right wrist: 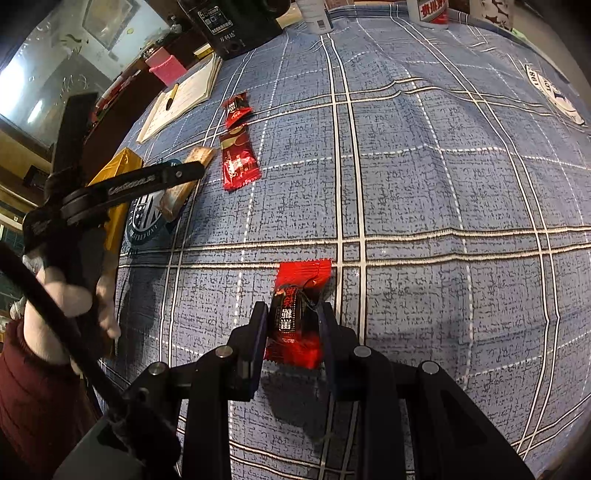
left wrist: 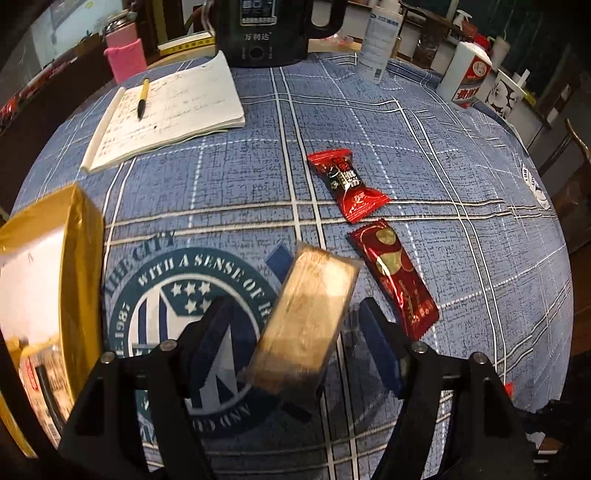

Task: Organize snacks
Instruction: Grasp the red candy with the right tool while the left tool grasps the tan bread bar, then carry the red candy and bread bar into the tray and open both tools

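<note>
In the left wrist view a clear-wrapped tan cake bar lies between the fingers of my left gripper, which is open with gaps on both sides. A red-and-black candy pack and a dark red bar pack lie beyond it to the right. A gold box stands open at the left. In the right wrist view my right gripper is shut on a red-and-black snack pack, held above the cloth. The left gripper, the cake bar and both red packs show far left.
An open notebook with a pen, a black kettle, a pink-sleeved bottle, a white bottle and a white-and-red jar stand along the far edge of the blue checked tablecloth.
</note>
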A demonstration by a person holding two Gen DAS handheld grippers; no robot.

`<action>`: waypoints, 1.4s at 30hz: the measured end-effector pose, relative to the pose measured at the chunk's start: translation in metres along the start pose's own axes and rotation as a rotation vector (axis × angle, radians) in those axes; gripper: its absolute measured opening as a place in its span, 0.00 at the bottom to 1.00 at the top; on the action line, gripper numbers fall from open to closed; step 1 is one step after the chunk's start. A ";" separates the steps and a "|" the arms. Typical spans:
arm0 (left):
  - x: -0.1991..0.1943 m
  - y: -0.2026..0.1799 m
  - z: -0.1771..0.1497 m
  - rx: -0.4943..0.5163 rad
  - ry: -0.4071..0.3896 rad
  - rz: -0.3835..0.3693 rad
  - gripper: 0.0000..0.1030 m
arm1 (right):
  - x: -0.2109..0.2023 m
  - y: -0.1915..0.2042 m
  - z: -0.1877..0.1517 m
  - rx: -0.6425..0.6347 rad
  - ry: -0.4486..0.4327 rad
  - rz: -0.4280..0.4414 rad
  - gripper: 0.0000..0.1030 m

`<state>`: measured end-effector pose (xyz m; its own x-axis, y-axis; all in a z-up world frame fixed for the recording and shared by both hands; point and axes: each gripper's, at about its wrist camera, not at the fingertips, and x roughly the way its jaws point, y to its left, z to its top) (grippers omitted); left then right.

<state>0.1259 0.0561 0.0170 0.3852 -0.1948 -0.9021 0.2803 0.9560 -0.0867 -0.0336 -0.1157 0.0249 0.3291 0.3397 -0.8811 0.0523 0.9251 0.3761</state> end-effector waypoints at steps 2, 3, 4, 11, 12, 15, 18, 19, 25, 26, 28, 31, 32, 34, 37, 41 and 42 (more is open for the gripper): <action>0.002 -0.003 0.000 0.022 -0.003 0.020 0.72 | 0.001 0.003 -0.001 -0.009 0.003 0.002 0.26; 0.002 -0.006 -0.002 0.040 -0.002 0.038 0.70 | 0.000 0.004 -0.002 -0.015 0.004 0.005 0.26; 0.001 -0.008 -0.005 0.058 -0.006 0.062 0.59 | 0.001 0.008 0.000 -0.022 0.004 0.006 0.26; -0.014 -0.014 -0.019 0.043 -0.007 0.023 0.34 | 0.002 0.014 0.004 -0.052 0.002 0.004 0.26; -0.019 -0.012 -0.023 0.026 -0.013 0.007 0.34 | 0.001 0.014 0.003 -0.056 0.004 0.005 0.26; -0.039 -0.008 -0.037 -0.031 -0.041 -0.046 0.34 | 0.003 0.017 0.004 -0.073 0.010 0.008 0.26; -0.065 -0.001 -0.051 -0.097 -0.078 -0.107 0.34 | 0.005 0.026 0.005 -0.096 0.016 0.015 0.26; -0.073 0.002 -0.055 -0.115 -0.088 -0.120 0.34 | 0.006 0.031 0.006 -0.108 0.017 0.020 0.26; -0.116 0.038 -0.083 -0.233 -0.144 -0.148 0.34 | 0.012 0.071 0.008 -0.183 0.019 0.060 0.26; -0.121 0.048 -0.088 -0.255 -0.152 -0.142 0.34 | 0.013 0.078 0.008 -0.196 0.019 0.064 0.26; -0.130 0.068 -0.099 -0.297 -0.164 -0.128 0.34 | 0.017 0.095 0.009 -0.230 0.021 0.069 0.26; -0.139 0.101 -0.114 -0.359 -0.177 -0.103 0.34 | 0.025 0.120 0.012 -0.276 0.026 0.074 0.26; -0.142 0.114 -0.121 -0.378 -0.179 -0.092 0.34 | 0.027 0.129 0.013 -0.288 0.026 0.075 0.26; -0.144 0.133 -0.129 -0.408 -0.179 -0.074 0.34 | 0.031 0.148 0.015 -0.320 0.025 0.076 0.26; -0.148 0.163 -0.138 -0.448 -0.179 -0.050 0.34 | 0.034 0.179 0.019 -0.369 0.014 0.081 0.26; -0.152 0.196 -0.138 -0.472 -0.177 -0.025 0.34 | 0.039 0.221 0.027 -0.434 -0.007 0.099 0.26; -0.152 0.203 -0.137 -0.471 -0.176 -0.020 0.34 | 0.041 0.233 0.029 -0.449 -0.011 0.102 0.26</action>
<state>0.0037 0.3098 0.0782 0.5375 -0.2090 -0.8170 -0.1228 0.9391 -0.3210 0.0192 0.1087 0.0842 0.3215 0.4333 -0.8420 -0.3938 0.8698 0.2973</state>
